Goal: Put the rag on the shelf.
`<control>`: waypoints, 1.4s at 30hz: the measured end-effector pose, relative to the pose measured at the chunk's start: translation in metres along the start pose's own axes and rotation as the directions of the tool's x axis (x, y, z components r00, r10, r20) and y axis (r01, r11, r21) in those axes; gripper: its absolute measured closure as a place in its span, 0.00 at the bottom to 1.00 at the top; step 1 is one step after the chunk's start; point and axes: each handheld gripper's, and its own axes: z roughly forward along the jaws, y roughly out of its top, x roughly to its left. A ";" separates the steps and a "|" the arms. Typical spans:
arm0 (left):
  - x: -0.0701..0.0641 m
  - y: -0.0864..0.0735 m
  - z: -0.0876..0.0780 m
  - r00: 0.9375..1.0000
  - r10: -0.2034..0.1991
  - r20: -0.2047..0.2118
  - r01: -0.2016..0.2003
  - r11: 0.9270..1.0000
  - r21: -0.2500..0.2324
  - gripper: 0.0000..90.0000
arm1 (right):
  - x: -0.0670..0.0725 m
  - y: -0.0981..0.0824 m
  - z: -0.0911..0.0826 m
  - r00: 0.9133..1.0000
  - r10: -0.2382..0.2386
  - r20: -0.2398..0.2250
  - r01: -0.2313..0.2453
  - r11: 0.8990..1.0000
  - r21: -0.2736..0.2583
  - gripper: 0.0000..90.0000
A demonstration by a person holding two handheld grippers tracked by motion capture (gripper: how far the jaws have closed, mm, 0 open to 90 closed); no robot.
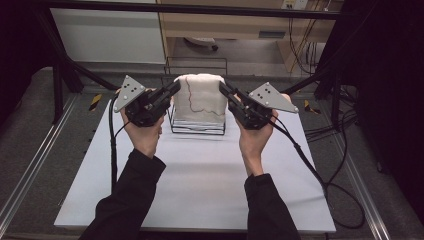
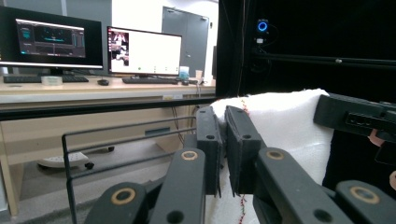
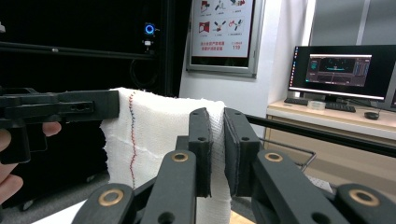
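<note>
A white cloth (image 1: pixel 198 98) with a red stitched line hangs over a black wire rack (image 1: pixel 197 127) at the back of the white table. My left gripper (image 1: pixel 176 86) is shut on the cloth's upper left edge; in the left gripper view the cloth (image 2: pixel 285 116) runs between its jaws at the gripper's (image 2: pixel 223 126) tips. My right gripper (image 1: pixel 222 87) is shut on the upper right edge, and in the right gripper view the cloth (image 3: pixel 159 126) is pinched in the gripper (image 3: pixel 215 128). Both hands hold the grippers at rack height.
The white table top (image 1: pixel 200 185) lies open in front of the rack. A second wire frame (image 1: pixel 196 64) stands behind the rack. Black frame posts (image 1: pixel 60 70) flank the table. Cables (image 1: pixel 330 190) trail off the right side. Desks with monitors (image 2: pixel 144 51) stand beyond.
</note>
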 end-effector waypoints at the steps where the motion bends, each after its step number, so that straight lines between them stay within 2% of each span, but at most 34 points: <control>1: 0.001 0.002 0.001 1.000 0.000 0.000 0.000 1.000 -0.002 0.93 | 0.000 0.001 0.001 1.000 -0.002 0.000 0.002 1.000 -0.001 0.92; 10: 0.007 0.019 0.005 1.000 0.006 -0.010 -0.006 1.000 -0.024 0.93 | -0.002 0.018 0.013 1.000 -0.015 0.007 0.015 1.000 -0.019 0.92; 16: 0.009 0.026 0.007 0.999 0.026 -0.023 -0.027 0.999 -0.029 0.93 | -0.004 0.024 0.020 1.000 -0.010 0.012 0.010 1.000 -0.027 0.92; 21: 0.012 0.032 0.009 0.999 0.027 -0.026 -0.028 0.999 -0.038 0.93 | -0.006 0.027 0.026 1.000 -0.007 0.013 0.008 1.000 -0.030 0.92; 26: 0.016 0.036 0.014 0.999 0.023 -0.033 -0.024 0.999 -0.034 0.93 | -0.008 0.033 0.033 1.000 -0.016 0.022 0.016 0.999 -0.031 0.92; 37: 0.029 0.051 0.026 0.998 0.043 -0.052 -0.045 0.998 -0.035 0.93 | -0.013 0.042 0.050 0.999 -0.022 0.028 0.023 0.999 -0.032 0.92; 42: 0.035 0.057 0.033 0.998 0.037 -0.055 -0.038 0.999 -0.031 0.93 | -0.017 0.047 0.059 0.999 -0.027 0.034 0.028 0.999 -0.031 0.92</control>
